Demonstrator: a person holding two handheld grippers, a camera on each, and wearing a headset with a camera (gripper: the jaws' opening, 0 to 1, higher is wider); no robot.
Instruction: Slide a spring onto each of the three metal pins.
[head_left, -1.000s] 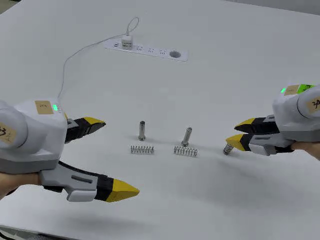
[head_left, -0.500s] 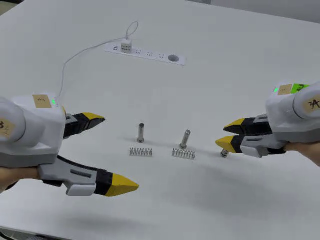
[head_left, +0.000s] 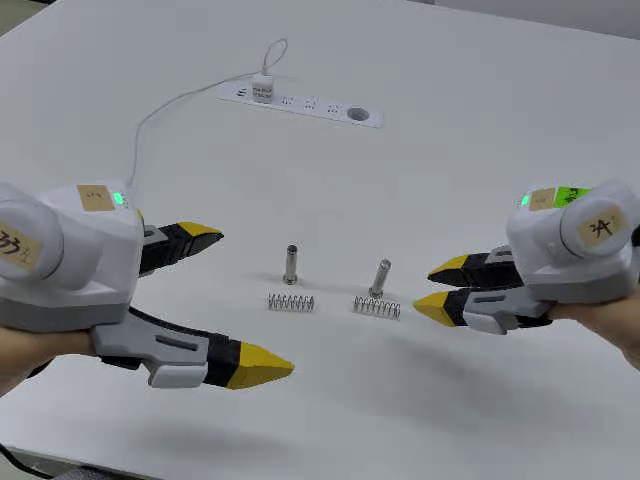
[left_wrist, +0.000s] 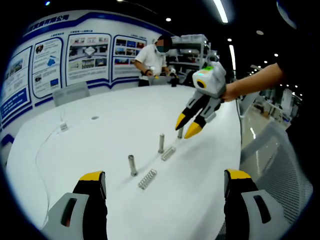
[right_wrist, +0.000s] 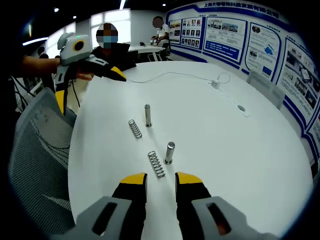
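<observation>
The small coiled steel spring (head_left: 376, 307) beside the upright metal pin (head_left: 381, 277) looks light and roll-prone, best pinched mid-coil; left tongs (head_left: 250, 300) gape wide, right tongs (head_left: 426, 286) narrow, both empty.

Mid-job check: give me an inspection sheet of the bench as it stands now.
Surface: white table, matte.
Job's things: left pin and right pin upright, bare; left spring and right spring lie flat, one before each pin.
Clutter: power strip with a plug, far side.
Grippers: left gripper open wide; right gripper jaws slightly apart, nothing seen held.
Cables: white cable runs from the plug toward the left gripper.
Surroundings: wall posters, a person standing, mesh chair.
</observation>
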